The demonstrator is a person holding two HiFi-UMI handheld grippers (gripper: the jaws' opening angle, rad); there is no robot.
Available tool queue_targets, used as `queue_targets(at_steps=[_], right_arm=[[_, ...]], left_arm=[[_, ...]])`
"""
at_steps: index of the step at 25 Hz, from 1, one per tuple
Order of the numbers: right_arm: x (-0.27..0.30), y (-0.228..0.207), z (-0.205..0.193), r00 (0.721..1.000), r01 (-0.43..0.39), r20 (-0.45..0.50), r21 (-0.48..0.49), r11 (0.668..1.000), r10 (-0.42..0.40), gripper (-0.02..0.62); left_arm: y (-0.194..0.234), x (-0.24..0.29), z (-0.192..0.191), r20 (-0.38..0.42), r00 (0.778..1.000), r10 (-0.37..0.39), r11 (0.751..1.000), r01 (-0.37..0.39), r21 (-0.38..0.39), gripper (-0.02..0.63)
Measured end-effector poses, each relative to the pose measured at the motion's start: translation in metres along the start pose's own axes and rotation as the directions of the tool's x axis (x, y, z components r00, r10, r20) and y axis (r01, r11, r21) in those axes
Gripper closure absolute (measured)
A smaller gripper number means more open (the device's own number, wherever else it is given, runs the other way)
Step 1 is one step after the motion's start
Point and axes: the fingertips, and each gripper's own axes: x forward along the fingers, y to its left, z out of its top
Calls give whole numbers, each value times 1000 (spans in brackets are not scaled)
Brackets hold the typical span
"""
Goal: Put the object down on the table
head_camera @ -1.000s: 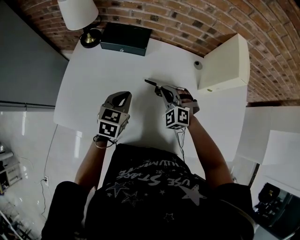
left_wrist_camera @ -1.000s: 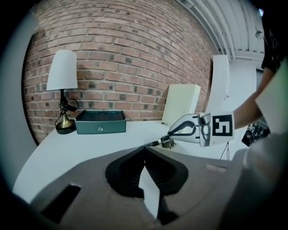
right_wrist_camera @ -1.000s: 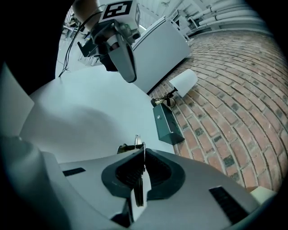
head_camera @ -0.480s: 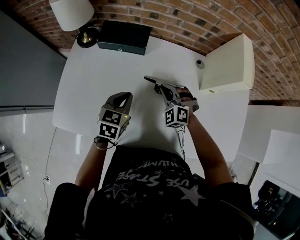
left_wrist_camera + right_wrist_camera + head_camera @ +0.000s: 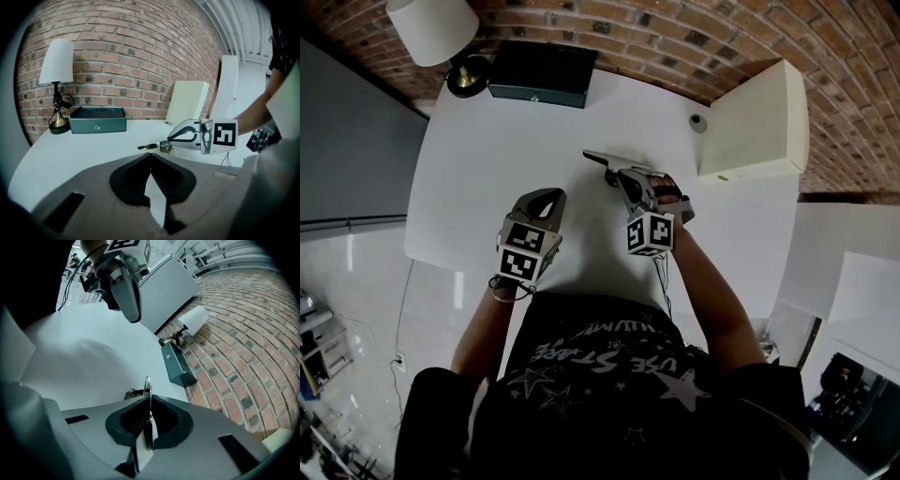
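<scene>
A thin dark tool [image 5: 602, 158] with a small metal knob sticks out of my right gripper [image 5: 620, 177], just above the white table [image 5: 487, 159]. In the right gripper view its flat metal edge [image 5: 148, 386] stands pinched between the jaws of the right gripper [image 5: 149, 398]. The jaws are opening, but the pads still touch it. The left gripper view shows the tool [image 5: 151, 146] held level, low over the table. My left gripper [image 5: 546, 196] hovers to the left, shut with nothing in it, and its jaws meet at the tip of the left gripper [image 5: 151, 155].
A lamp [image 5: 431, 28] and a dark green box [image 5: 542, 75] stand at the table's far edge by the brick wall. A cream cabinet [image 5: 759, 122] stands at the far right, with a small round object [image 5: 698, 123] beside it.
My right gripper and the tool have edged slightly toward the far side of the table. The left gripper has hardly moved.
</scene>
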Motion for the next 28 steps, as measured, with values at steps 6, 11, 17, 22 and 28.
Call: queue_targets(at_steps=[6, 11, 17, 22, 28], right_arm=[[1, 8, -2, 1000, -10, -19, 1, 1000, 10, 569], [0, 17, -5, 999, -24, -41, 16, 1000, 25, 558], [-8, 17, 0, 1000, -18, -22, 82, 996, 20, 491], [-35, 16, 9, 1000, 19, 10, 130, 991, -21, 496], [-80, -1, 4, 991, 122, 19, 271, 955, -131, 563]], left_arm=[[-2, 0, 1, -1, 1000, -2, 1000, 2, 8, 586], [-5, -3, 1, 2, 1000, 1, 1000, -1, 16, 586], [-8, -11, 2, 11, 1000, 18, 1000, -19, 23, 586], [-17, -23, 9, 34, 999, 35, 999, -36, 31, 586], [-41, -36, 16, 72, 996, 51, 998, -54, 37, 586]])
